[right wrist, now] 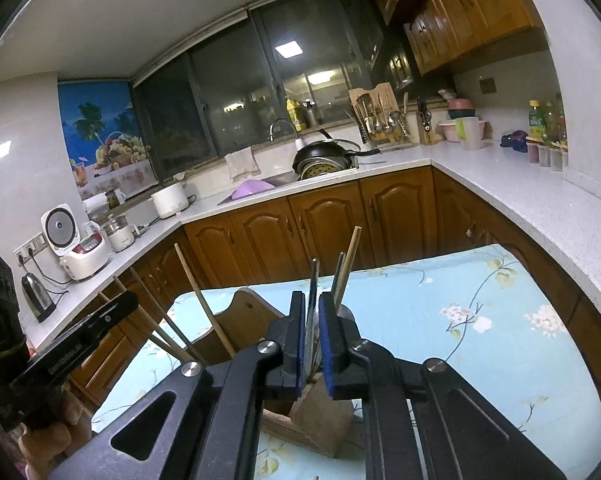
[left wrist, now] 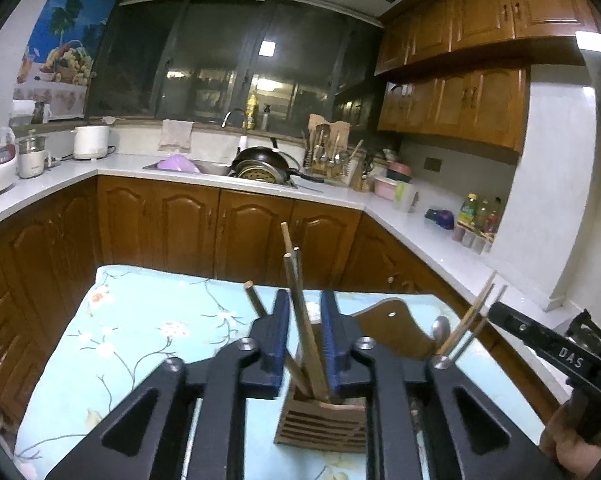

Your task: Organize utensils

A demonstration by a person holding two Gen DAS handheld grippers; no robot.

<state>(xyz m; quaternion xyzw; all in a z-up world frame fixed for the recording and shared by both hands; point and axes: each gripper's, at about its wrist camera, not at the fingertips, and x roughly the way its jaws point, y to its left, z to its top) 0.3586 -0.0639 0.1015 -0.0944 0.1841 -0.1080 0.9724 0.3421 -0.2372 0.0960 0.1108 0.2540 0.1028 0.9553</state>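
Left gripper (left wrist: 305,344) parted narrowly around long wooden chopsticks (left wrist: 302,320), blue pads (left wrist: 281,336) just beside them, contact not clear. Chopsticks stand tilted in slatted brown wooden holder (left wrist: 320,424) directly below, on floral light-blue tablecloth (left wrist: 140,320). Right gripper (right wrist: 311,340) closed on thin grey metal utensil handle (right wrist: 313,280), upright over the same wooden holder (right wrist: 320,416).

Home kitchen: sink (left wrist: 188,167), wooden cabinets (left wrist: 452,108)
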